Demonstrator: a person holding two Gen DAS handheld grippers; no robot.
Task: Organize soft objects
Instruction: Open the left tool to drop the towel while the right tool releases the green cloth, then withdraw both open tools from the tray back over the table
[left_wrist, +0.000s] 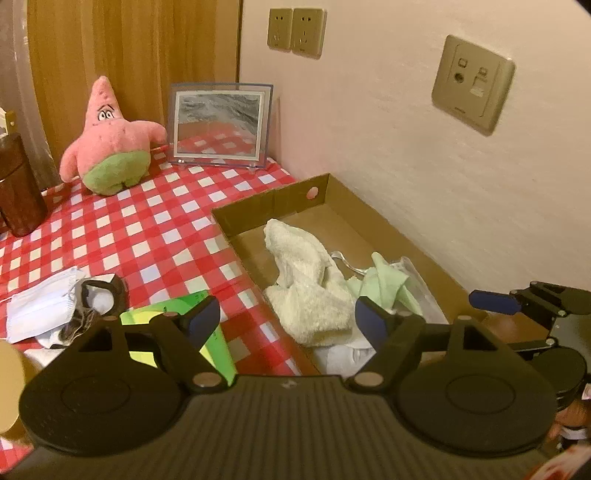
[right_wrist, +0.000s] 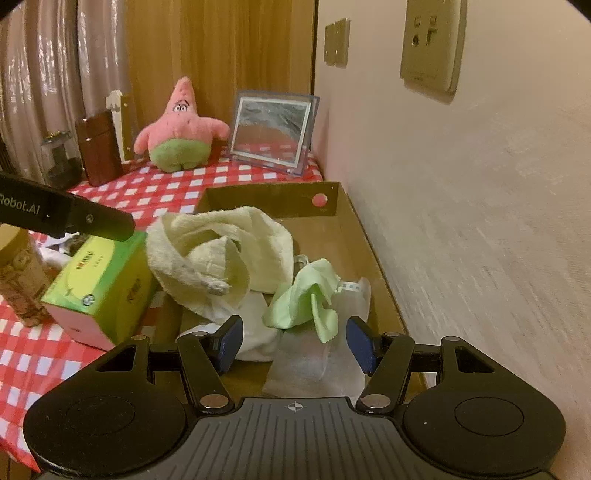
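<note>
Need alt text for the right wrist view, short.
Open right gripper hovers over a cardboard box against the wall, holding a cream towel, a light green cloth and clear plastic. A green tissue box and pink starfish plush sit on the checkered tablecloth.

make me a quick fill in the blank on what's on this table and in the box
1. The cream terry towel lies inside the shallow brown ____ box.
2. The pink star-shaped plush toy stands outside the box on the red-and-white ____ tablecloth.
3. The crumpled microfibre cloth beside the towel is light ____.
4. The open left claw and open right claw both hold ____.

Missing words: cardboard; checked; green; nothing
</note>
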